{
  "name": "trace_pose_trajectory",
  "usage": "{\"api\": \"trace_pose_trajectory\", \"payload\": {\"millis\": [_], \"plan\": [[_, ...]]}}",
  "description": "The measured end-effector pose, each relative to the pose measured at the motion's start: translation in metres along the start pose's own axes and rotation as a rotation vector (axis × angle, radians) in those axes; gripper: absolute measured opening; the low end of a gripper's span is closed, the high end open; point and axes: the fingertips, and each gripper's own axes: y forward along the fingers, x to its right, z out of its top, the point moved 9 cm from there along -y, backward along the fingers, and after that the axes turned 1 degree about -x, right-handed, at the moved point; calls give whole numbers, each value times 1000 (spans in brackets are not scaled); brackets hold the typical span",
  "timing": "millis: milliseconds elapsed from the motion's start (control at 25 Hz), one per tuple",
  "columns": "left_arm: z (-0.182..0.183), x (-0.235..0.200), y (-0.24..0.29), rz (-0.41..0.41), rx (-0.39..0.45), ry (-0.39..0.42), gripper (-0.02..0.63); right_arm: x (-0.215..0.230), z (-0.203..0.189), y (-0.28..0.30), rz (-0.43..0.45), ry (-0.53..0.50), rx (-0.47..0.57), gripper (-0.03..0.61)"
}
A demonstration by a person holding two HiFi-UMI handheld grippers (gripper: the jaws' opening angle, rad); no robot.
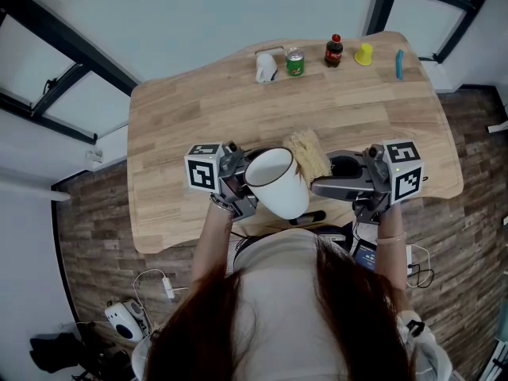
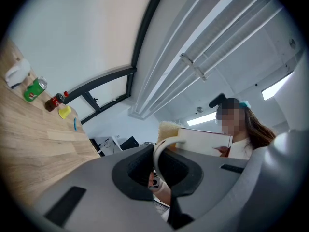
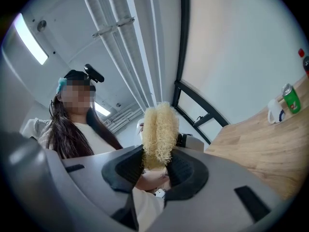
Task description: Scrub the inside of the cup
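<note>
Wooden desk (image 1: pixel 198 117) below. My left fingers (image 2: pixel 133 170) are clamped on the cup (image 1: pixel 276 182) by its handle, cup raised over the near edge. My right fingers (image 3: pixel 128 168) pinch the scrubber (image 1: pixel 308 153), just beside the rim and apparently not inside yet. Step: pre-scrub. Next: push it in and twist.

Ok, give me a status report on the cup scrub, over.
Left gripper shut on cup by its handle, right gripper shut on yellow scrubber. Cup held above table, scrubber at its rim, not clearly inside. Nothing between them.

Grey, black-padded left gripper (image 1: pixel 240 182) and right gripper (image 1: pixel 319 177) each carry a white cube (image 1: pixel 204 167) with black square markers; the person wears a pale top (image 1: pixel 278 284).
</note>
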Motion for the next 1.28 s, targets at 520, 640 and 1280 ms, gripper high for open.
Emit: {"api": "trace_pose_trajectory", "payload": {"millis": [520,640,1280], "plan": [[4,-5,-2,79,42,-40,28,-1,5,-6,-93,-51,28,134],[4,-6,-2,100,48,-49,28,-2,6,-7,-112,-59,30,133],[8,-9,-7,197,84,-55,28,-4,9,-11,-179,-101,33,133]]}}
